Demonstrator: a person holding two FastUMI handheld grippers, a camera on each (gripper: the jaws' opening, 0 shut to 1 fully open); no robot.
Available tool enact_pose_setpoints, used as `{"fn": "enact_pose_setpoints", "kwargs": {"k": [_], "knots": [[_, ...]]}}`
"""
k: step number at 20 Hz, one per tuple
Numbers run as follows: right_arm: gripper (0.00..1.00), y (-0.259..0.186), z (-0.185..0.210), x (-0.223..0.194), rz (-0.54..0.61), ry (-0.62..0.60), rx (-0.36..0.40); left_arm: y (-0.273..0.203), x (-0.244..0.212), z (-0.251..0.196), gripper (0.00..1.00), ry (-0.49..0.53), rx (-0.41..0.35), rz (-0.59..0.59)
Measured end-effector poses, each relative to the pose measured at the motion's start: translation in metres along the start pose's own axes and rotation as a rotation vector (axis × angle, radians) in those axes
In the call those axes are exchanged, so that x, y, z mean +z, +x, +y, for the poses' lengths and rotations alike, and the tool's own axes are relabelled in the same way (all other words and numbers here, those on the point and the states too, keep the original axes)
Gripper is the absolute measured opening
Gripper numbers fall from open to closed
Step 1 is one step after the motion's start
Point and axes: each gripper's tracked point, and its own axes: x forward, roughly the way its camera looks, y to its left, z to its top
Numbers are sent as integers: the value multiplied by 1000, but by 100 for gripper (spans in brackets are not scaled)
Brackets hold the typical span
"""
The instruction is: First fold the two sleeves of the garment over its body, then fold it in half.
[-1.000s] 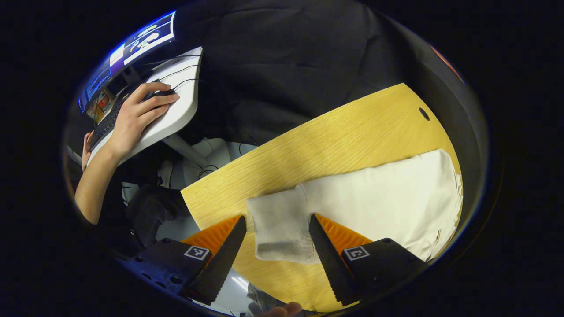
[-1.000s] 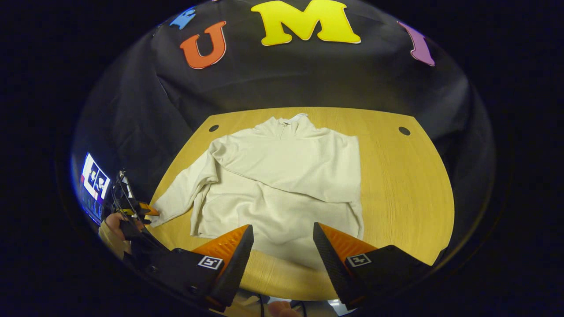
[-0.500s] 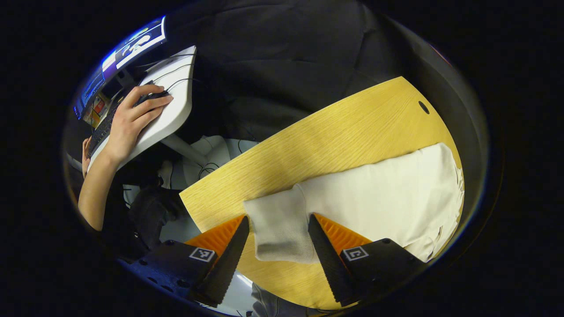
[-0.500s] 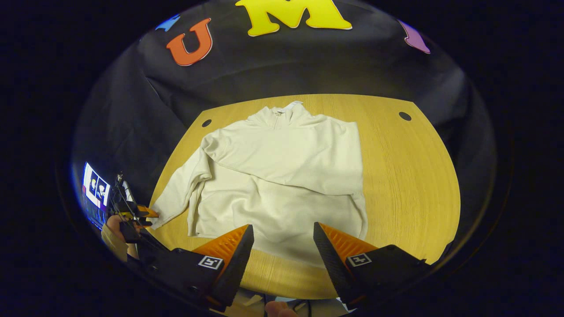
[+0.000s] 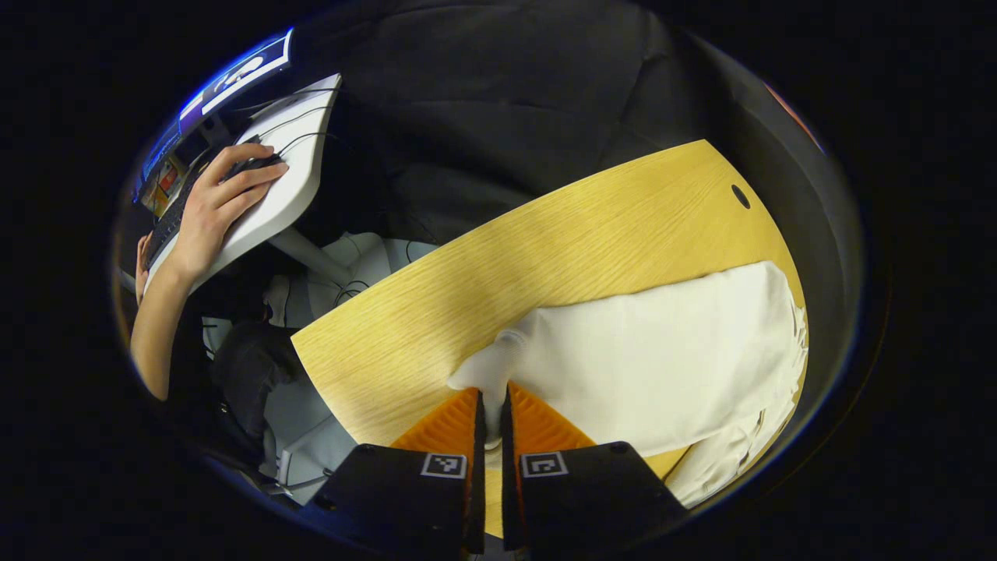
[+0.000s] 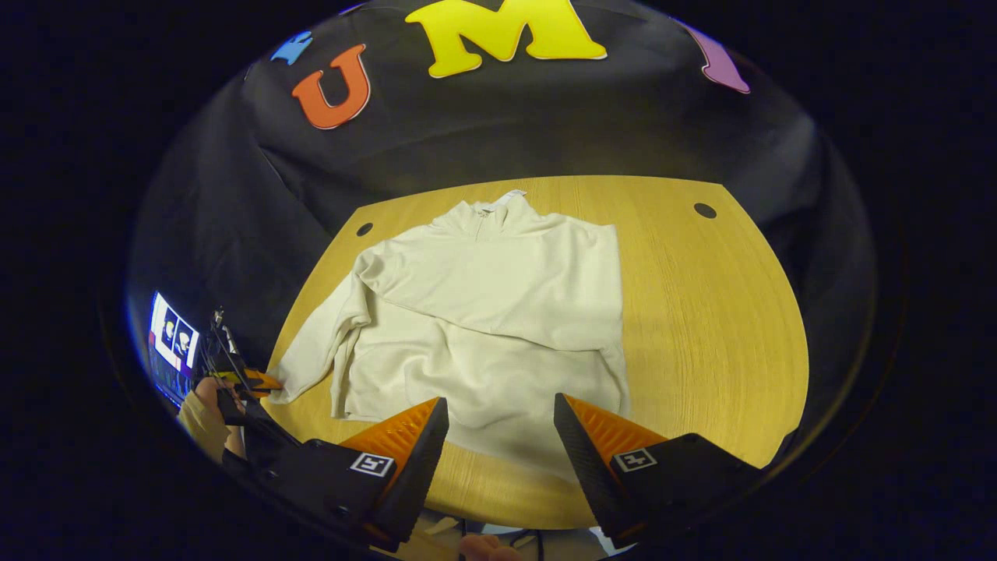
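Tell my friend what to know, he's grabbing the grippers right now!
Left gripper: shut on the cuff of the sleeve that lies out to the side.
Right gripper: open, hovering over the sweater hem, holding nothing.
Sweater lies flat on the table.
Done: one sleeve lies across the body.
Left: fold the pinched sleeve over, then fold the sweater in half.

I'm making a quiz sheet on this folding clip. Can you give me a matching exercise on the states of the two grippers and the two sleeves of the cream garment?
Things:
1. left gripper
2. right gripper
3. cream garment's outstretched sleeve
4. sleeve across the chest

States:
A. already folded over the body
B. open, above the hem
C. cuff pinched
D. shut on a cuff

Pairs: 1-D, 2-B, 3-C, 4-A
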Motion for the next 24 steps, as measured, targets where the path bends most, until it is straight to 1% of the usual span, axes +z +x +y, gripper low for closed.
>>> {"fn": "enact_pose_setpoints", "kwargs": {"k": [2,3,6,7,9,10,11,12,13,14,15,17,19,22,23,24], "knots": [[86,-4,-11,3,-19,7,-10,-4,2,-7,5,12,-22,-7],[86,-5,-15,3,-25,12,-10,-9,4,-9,5,21,-14,-17],[87,-4,-26,-2,-9,27,-10,-29,17,-23,4,92,-3,-65],[87,-4,-29,-3,-7,34,-9,-37,20,-32,4,112,-13,-72],[87,-3,-35,-5,-1,37,-7,-54,26,-65,4,130,-83,-89],[86,-2,-39,-3,-2,25,-11,-63,30,-80,4,145,-107,-97],[82,-1,-44,0,-8,13,-16,-73,33,-94,4,168,-126,-108],[82,-1,-49,2,-14,4,-20,-83,37,-110,4,195,-144,-124],[82,-1,-54,6,-20,3,-23,-94,39,-133,4,227,-176,-134],[82,-2,-59,8,-18,7,-24,-102,39,-153,4,239,-209,-140],[87,-2,-62,9,-17,13,-23,-108,38,-171,4,246,-237,-140],[87,-3,-70,12,-21,24,-14,-122,39,-205,4,281,-267,-154],[86,-5,-76,16,-23,27,15,-133,31,-240,4,320,-300,-154],[87,-10,-98,20,-30,5,-14,-146,18,-301,4,362,-376,-152],[82,-15,-109,24,-40,-3,-32,-152,0,-346,4,409,-431,-142],[87,-20,-117,24,-43,-1,-41,-155,-12,-368,4,447,-452,-139]]}}
